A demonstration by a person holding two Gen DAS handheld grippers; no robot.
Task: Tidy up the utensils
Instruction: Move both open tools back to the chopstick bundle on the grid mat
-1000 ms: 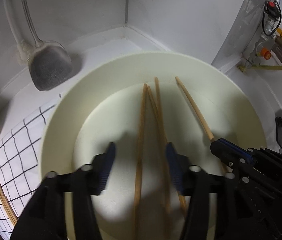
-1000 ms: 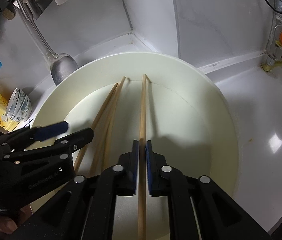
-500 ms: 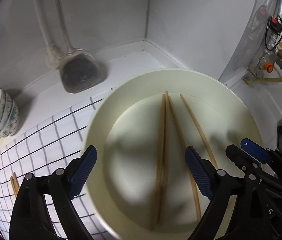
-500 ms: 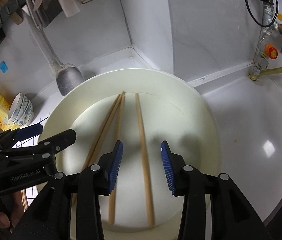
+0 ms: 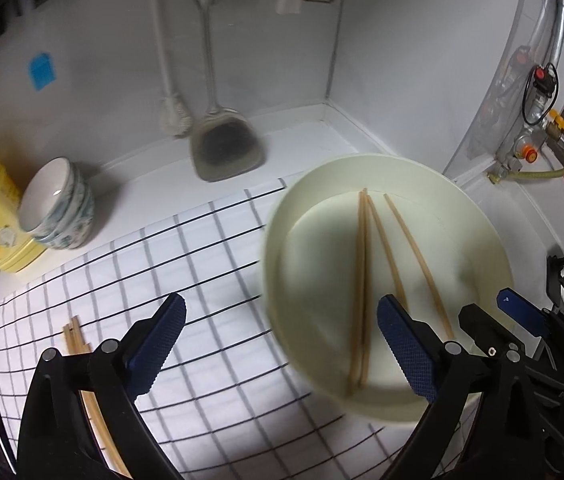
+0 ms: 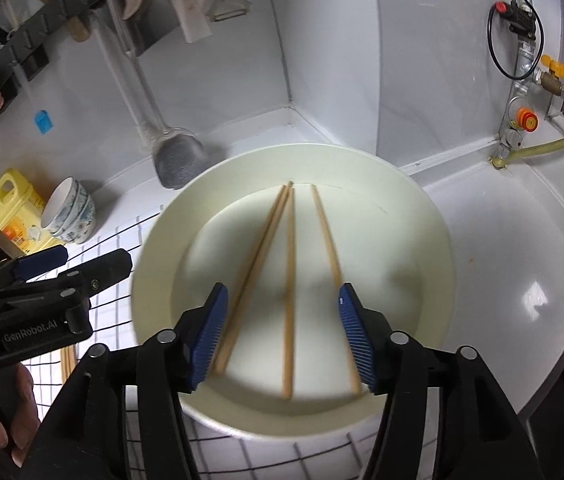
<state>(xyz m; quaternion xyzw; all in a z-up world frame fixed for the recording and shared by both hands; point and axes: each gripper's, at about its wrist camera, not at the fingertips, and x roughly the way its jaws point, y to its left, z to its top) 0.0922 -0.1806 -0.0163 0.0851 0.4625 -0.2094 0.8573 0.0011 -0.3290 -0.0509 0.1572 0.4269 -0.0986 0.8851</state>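
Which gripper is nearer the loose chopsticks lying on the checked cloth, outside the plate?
Left. The left gripper hangs open over the checked cloth, just right of those chopsticks. The right gripper is open over the cream plate, farther away.

White tiled corner walls [image 6: 322, 40], counter [image 6: 502, 220]

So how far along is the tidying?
Partly done, it seems. Four chopsticks lie together in the cream plate. Nothing is in hand: the left tongs and right tongs are open. More chopsticks lie on the checked cloth.
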